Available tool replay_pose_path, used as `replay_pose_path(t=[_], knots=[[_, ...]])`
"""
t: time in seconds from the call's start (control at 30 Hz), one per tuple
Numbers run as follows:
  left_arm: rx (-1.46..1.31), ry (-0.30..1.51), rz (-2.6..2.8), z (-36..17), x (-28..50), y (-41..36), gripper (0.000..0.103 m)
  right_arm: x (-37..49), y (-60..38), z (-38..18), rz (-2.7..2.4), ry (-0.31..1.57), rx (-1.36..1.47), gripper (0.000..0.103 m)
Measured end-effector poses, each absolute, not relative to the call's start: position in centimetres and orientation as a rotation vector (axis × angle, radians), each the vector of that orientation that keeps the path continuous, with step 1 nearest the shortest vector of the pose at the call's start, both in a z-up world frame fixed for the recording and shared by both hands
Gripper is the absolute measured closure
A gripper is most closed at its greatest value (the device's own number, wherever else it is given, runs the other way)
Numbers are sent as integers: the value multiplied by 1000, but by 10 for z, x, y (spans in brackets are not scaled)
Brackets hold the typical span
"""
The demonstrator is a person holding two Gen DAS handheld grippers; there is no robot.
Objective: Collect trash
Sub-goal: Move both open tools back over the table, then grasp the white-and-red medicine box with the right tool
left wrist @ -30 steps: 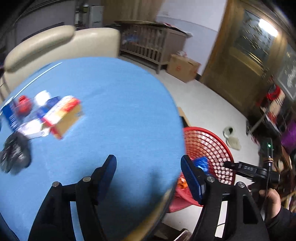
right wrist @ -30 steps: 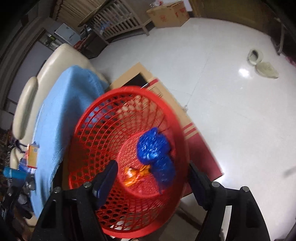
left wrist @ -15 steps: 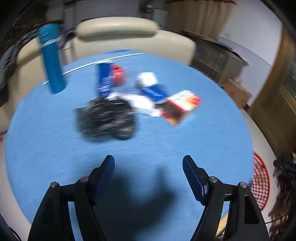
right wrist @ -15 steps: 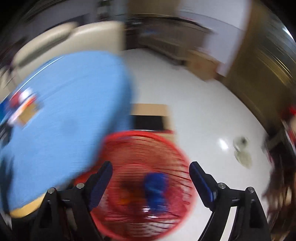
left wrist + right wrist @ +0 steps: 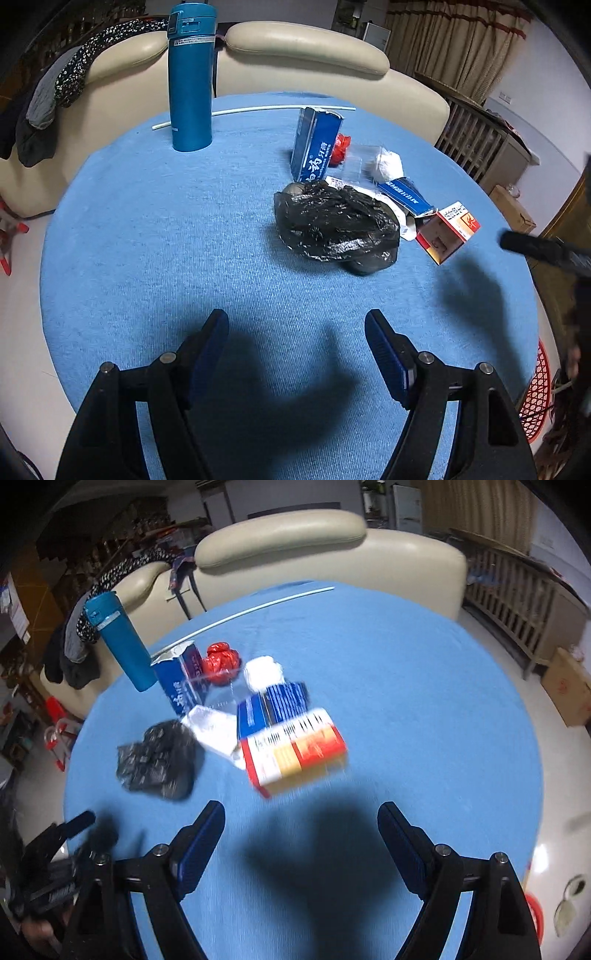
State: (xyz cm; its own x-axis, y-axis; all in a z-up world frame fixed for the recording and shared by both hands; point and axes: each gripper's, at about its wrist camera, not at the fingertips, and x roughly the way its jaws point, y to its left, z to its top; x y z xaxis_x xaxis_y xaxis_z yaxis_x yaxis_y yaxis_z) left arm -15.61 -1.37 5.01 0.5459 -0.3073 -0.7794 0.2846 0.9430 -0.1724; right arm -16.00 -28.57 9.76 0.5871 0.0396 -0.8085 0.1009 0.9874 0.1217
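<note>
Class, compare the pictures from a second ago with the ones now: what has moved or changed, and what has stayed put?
Both grippers swung away from the red basket to face the trash pile. The right gripper and left gripper have just been opening, nothing between their jaws. The black bag and orange box lie unmoved on the blue table.

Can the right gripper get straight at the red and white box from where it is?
Probably yes: the right gripper is open and empty, and only bare blue cloth lies between it and the red and white box.
</note>
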Motion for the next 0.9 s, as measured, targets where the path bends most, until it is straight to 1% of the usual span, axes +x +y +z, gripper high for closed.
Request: replay_pose_path(t=[0.13,0.27,0.43,0.53,0.77,0.9], knots=[[-17,926,-360,51,-155,-14,26,-121,-274,88,6,992,44,16],[-11,928,-372,52,-151,-17,26,-103,-272,80,23,1025,-87,16],[-6,931,-382,52,-146,-23,26,-89,-276,74,64,1041,-117,16],[7,933,-388,52,-143,-28,26,-78,-281,67,92,1043,-81,12],[17,927,-382,54,-139,-30,26,-75,-276,73,127,1023,-69,10],[6,937,-384,53,-135,-31,26,-71,-271,52,93,1079,-99,9]])
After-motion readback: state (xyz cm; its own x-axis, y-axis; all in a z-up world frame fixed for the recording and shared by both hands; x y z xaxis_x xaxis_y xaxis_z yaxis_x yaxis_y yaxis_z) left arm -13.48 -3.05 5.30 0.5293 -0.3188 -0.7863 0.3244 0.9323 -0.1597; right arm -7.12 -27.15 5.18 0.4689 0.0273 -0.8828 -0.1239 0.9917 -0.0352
